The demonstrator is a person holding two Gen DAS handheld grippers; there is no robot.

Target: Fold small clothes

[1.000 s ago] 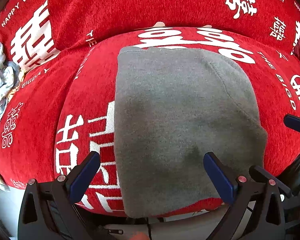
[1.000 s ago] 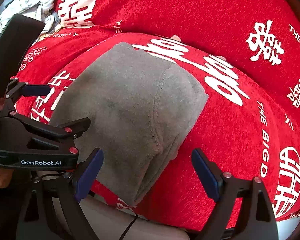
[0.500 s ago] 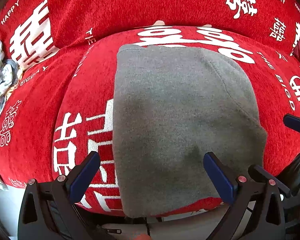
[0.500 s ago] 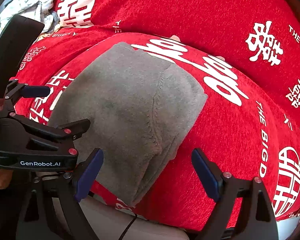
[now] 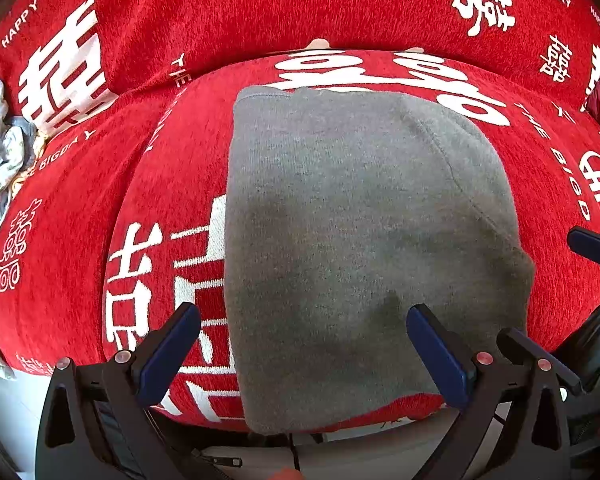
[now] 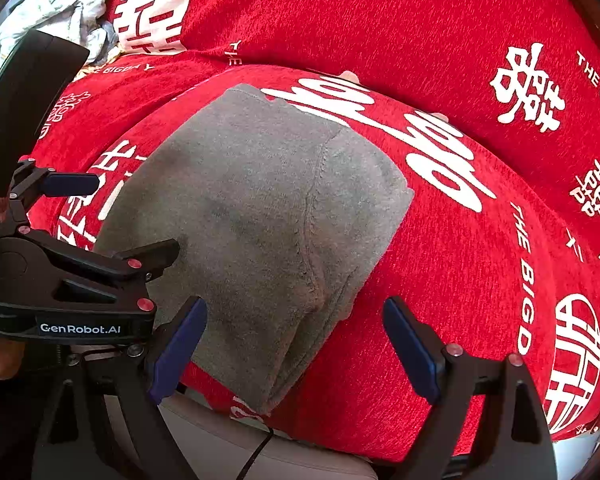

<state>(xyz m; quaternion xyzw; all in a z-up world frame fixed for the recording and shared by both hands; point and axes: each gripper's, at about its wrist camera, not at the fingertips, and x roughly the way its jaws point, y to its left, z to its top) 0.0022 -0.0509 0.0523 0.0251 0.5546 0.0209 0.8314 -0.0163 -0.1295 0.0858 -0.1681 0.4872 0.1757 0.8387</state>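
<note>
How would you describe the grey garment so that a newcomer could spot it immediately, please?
Start at the red cover with large white lettering draped over the cushions. On the front cushion lies the grey garment, folded flat. It is the only plain grey piece; the crumpled pale clothes are heaped far to the left.

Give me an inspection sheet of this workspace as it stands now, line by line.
Surface: red cover with white lettering, over a cushioned seat and backrest.
Job's things: grey garment, folded flat, its near end hanging over the seat's front edge.
Clutter: pale crumpled clothes heaped at the far left.
Grippers: left tongs open, above the garment's near end, holding nothing; right tongs open, above its right near corner, holding nothing.
Cables: one thin dark cable below the seat's front edge.
Surroundings: pale surface under the seat's front edge; nothing else seen clearly.
</note>
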